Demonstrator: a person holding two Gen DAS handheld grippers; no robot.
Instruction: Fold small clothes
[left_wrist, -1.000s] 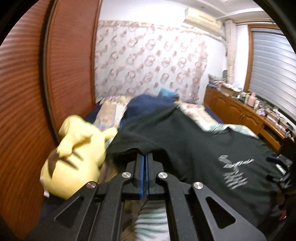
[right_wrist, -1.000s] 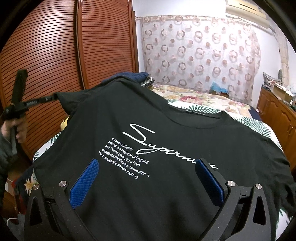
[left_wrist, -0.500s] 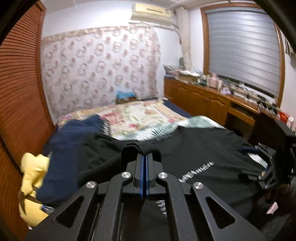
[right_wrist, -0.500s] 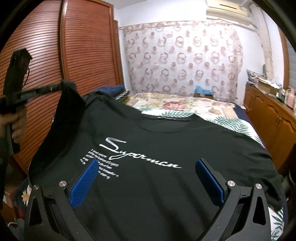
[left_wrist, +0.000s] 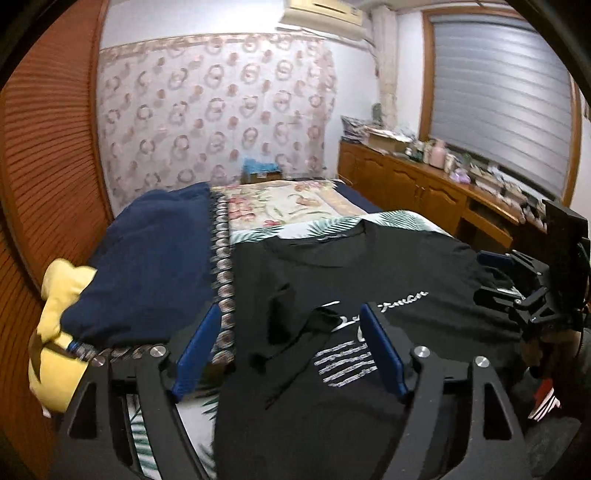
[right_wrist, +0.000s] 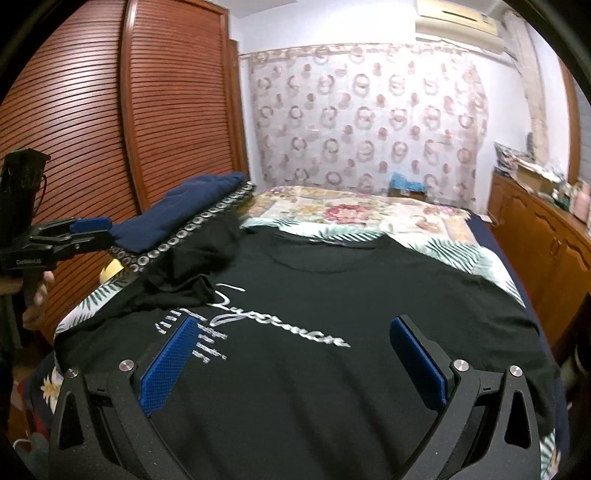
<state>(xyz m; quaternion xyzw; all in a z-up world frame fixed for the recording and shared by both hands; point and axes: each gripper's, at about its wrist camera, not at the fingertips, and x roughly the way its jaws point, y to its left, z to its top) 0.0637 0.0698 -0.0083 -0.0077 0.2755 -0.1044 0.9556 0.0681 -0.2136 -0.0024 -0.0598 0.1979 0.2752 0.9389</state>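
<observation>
From my feed, the bed (right_wrist: 369, 212) is the anchor: a yellow plush toy (left_wrist: 55, 332) at its left edge, slatted wooden doors (right_wrist: 110, 110) beyond that, a ring-patterned curtain (right_wrist: 369, 118) behind its head, a cluttered wooden cabinet (left_wrist: 424, 188) along its right, an air conditioner (right_wrist: 458, 18) above.

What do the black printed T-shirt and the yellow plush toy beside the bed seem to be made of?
Black printed T-shirt: probably soft matte cotton knit; it creases limply and shows no shine. Yellow plush toy: likely fuzzy stuffed fabric, judging by its rounded, padded shape.
</observation>
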